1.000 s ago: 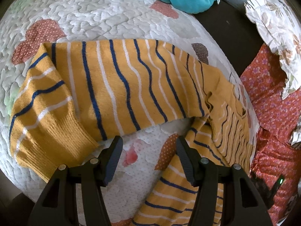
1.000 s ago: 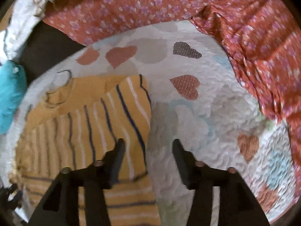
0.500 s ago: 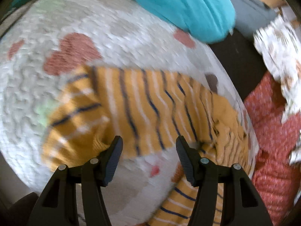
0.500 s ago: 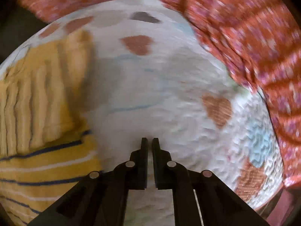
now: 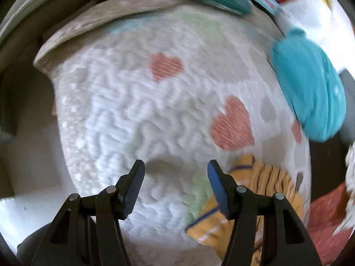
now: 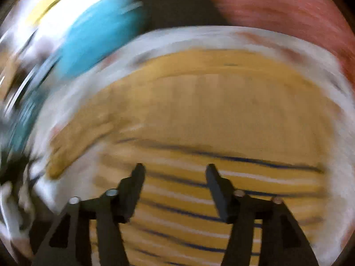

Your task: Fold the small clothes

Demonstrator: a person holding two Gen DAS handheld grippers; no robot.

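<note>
Left gripper (image 5: pixel 175 173): open, empty, above quilt (image 5: pixel 137 115).
Striped sweater (image 5: pixel 261 190): lower right, on quilt.
Teal garment (image 5: pixel 310 88): right edge.

Left wrist view steeply down over the quilt (image 5: pixel 137 110), right wrist view blurred, seemingly close above the striped sweater (image 6: pixel 210 110), both share it

Mustard-yellow knitted sweater with thin navy and white stripes (image 6: pixel 199 115), lying flat on a white quilted bedspread with pink hearts (image 5: pixel 137 110). Spread wide across most of the right wrist view, stripes running crosswise, upper part plainer yellow, one sleeve angled out at the left. Heavily blurred there, so finer folds cannot be told. In the left wrist view only a bunched, ribbed end visible at the lower right, resting on the quilt near its edge, well apart from the heart patches.
</note>
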